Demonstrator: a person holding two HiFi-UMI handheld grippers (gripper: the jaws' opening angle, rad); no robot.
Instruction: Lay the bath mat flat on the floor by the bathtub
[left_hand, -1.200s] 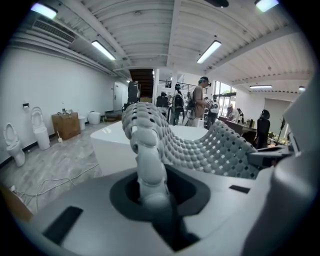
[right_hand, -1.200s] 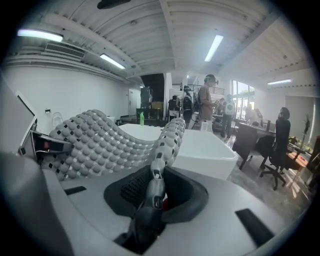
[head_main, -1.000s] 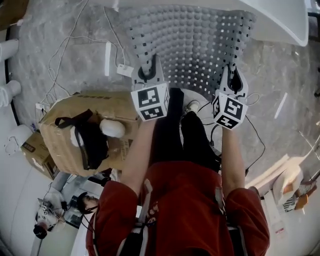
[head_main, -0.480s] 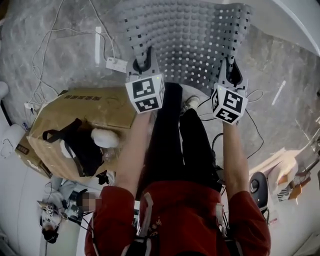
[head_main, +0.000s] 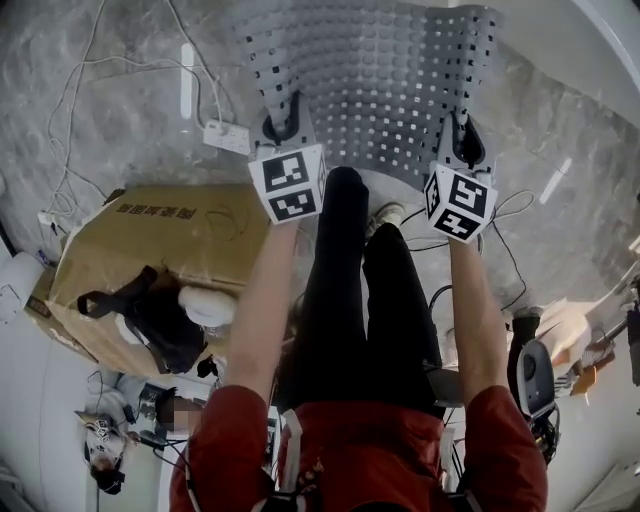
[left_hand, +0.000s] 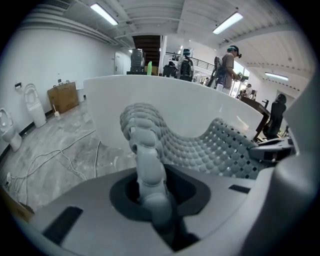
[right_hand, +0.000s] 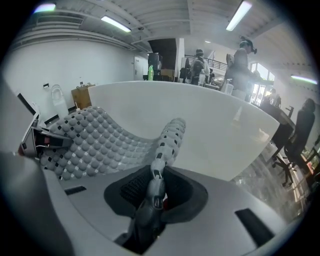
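Beside the white bathtub (right_hand: 200, 120), a grey bath mat (head_main: 380, 90) hangs spread at twelve o'clock above the marble floor (head_main: 120, 110), its near corners pinched by the left gripper (head_main: 283, 125) and the right gripper (head_main: 462, 140) (both clamped on its edge); a sagging middle could crease on landing, or one corner slip free; the far edge runs off frame, so floor contact cannot be judged.

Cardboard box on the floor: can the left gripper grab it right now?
Probably not. The left gripper is shut on a corner of the bath mat, so it is busy. The cardboard box lies beside it, but it must let go first.
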